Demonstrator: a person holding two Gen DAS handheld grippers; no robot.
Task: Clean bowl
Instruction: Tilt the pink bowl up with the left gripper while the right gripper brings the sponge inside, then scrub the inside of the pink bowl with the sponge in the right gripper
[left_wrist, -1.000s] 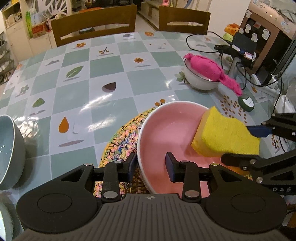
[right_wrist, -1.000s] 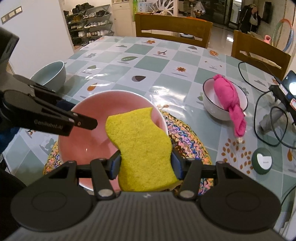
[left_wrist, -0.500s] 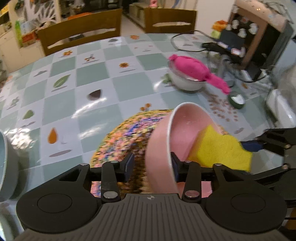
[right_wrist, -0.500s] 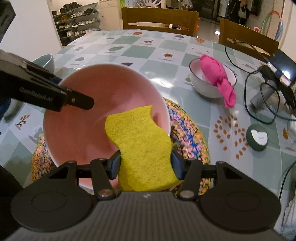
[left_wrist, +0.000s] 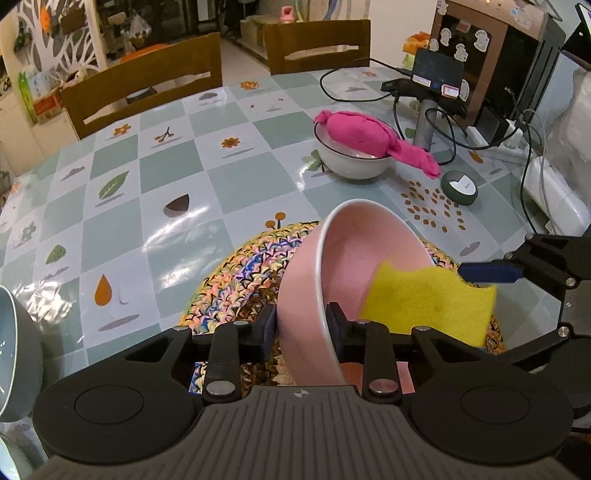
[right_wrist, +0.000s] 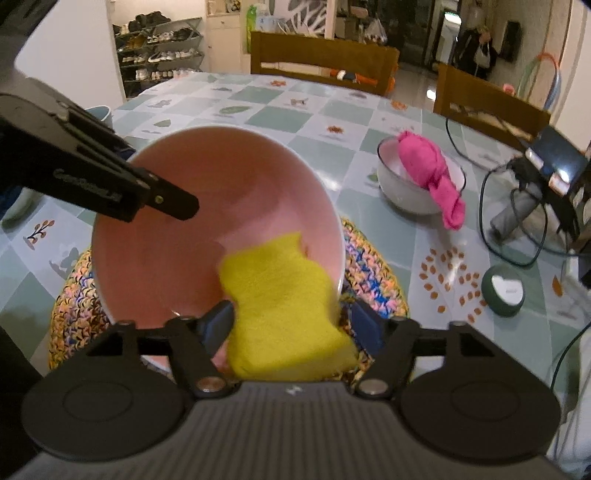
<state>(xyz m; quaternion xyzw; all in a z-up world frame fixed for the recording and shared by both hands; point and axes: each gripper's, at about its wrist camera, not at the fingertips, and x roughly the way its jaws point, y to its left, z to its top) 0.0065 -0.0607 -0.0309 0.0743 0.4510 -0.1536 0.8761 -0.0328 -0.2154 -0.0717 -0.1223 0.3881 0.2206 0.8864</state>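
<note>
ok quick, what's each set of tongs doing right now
left tongs: closing on the pink bowl rim, pads on it
right tongs: opening, yellow sponge between them, grip gone

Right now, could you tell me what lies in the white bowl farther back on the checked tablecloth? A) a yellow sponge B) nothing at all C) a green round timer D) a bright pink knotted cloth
D: a bright pink knotted cloth lies across the white bowl with one end hanging over its rim, while the yellow sponge is at the tilted pink bowl nearer the cameras.
</note>
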